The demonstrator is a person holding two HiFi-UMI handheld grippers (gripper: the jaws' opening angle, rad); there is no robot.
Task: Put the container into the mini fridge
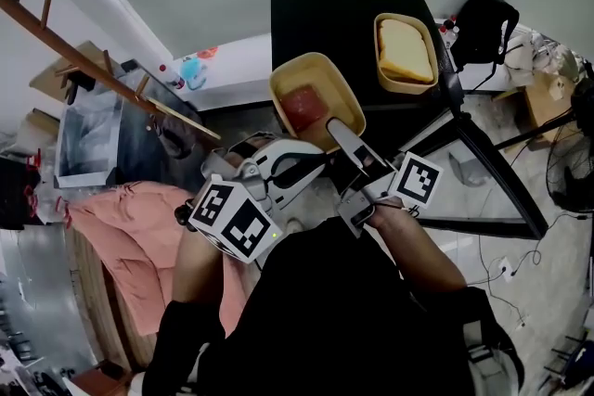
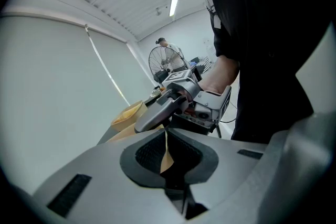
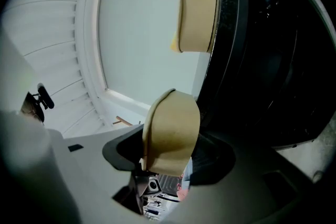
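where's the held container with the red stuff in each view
head view: held container at the centre.
left gripper view: only its thin rim, edge-on in the shut jaws of the left gripper.
right gripper view: its end, lower centre, between the jaws of the right gripper.
shared landmark: second container, upper right in head view, top centre in right gripper view.

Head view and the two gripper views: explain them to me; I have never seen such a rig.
No robot here: a person in black holds a two-jaw gripper in each hand. The head view looks down from the person's head; the other two look along each gripper's jaws. The left gripper is shut on the rim of a tan rounded container with something red inside. That container's end sits between the wide-set jaws of the right gripper; whether they press it I cannot tell. A second tan container, holding something yellow, stands on a black flat surface.
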